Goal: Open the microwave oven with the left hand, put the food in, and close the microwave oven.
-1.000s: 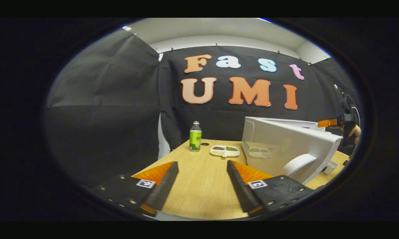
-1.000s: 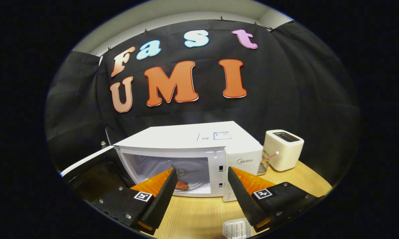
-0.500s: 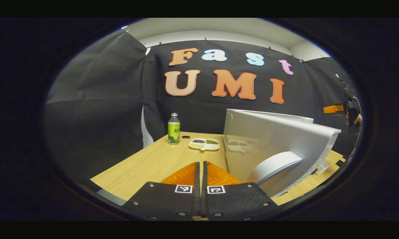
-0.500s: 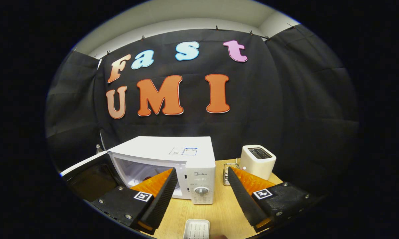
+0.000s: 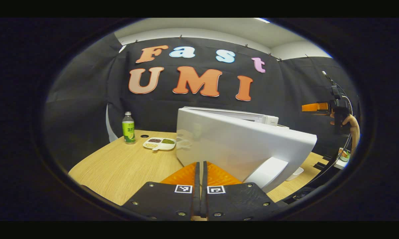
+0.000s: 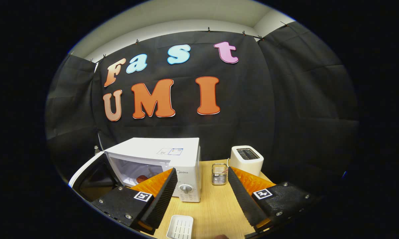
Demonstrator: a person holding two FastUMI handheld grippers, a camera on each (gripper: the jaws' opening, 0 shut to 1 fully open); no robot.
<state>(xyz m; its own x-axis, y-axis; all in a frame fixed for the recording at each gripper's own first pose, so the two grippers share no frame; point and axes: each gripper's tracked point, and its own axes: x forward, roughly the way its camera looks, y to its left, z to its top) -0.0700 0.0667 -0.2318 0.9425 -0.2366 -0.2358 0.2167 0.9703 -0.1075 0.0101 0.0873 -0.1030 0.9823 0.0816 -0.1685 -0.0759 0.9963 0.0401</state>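
The left gripper (image 5: 199, 166), fingers together, faces the open microwave door (image 5: 239, 149) (bottle (image 5: 128, 127) at the bench's far edge); the right gripper (image 6: 201, 186) gapes wide.

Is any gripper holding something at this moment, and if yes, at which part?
Nothing is held. The left gripper is shut with nothing between its fingers, close to the microwave door. The right gripper is open and empty.
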